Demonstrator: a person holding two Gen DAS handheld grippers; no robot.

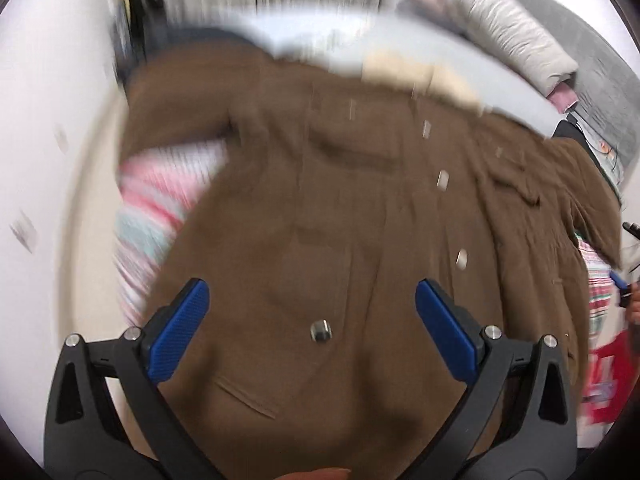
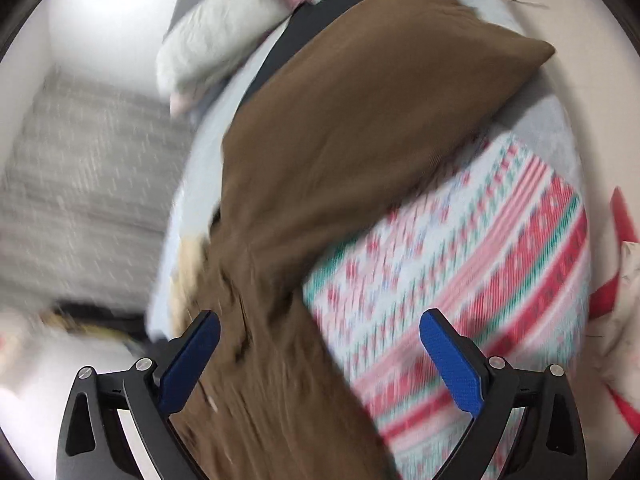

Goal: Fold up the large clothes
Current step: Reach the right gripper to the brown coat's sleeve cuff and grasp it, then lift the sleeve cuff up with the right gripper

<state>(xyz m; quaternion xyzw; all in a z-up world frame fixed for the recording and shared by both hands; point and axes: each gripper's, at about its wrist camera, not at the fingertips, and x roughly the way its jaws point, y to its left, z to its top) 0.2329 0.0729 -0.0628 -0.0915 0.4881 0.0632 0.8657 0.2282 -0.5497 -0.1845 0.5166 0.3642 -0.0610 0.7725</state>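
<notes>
Your left gripper [image 1: 312, 296] hangs over the large brown corduroy coat [image 1: 340, 208] with its blue-padded fingers [image 1: 180, 332] spread wide and nothing between them. The coat lies front-up beneath them, and one round metal snap button [image 1: 320, 330] sits in the gap between the two pads. More snaps [image 1: 442, 180] run away from you in a line up the placket, and a slanted welt pocket [image 1: 248, 394] shows near the left finger. Whether the pads touch the cloth is hard to tell through the motion blur.

The coat is spread across a pink, red and green patterned blanket [image 1: 148, 216] that peeks out on its left side. A cream fleece lining [image 1: 404, 70] shows at the coat's far edge, and a pale grey quilted pillow [image 1: 508, 36] lies beyond it.

Your right gripper [image 2: 320, 334] is also open, its blue pads [image 2: 452, 364] wide apart and empty. A long brown panel of the same coat [image 2: 340, 152] runs diagonally under it, passing just inside the left pad, while the right pad is over the patterned blanket [image 2: 460, 260]. The grey pillow [image 2: 216, 40] lies at the far end.

No readable writing or label shows in either view.
</notes>
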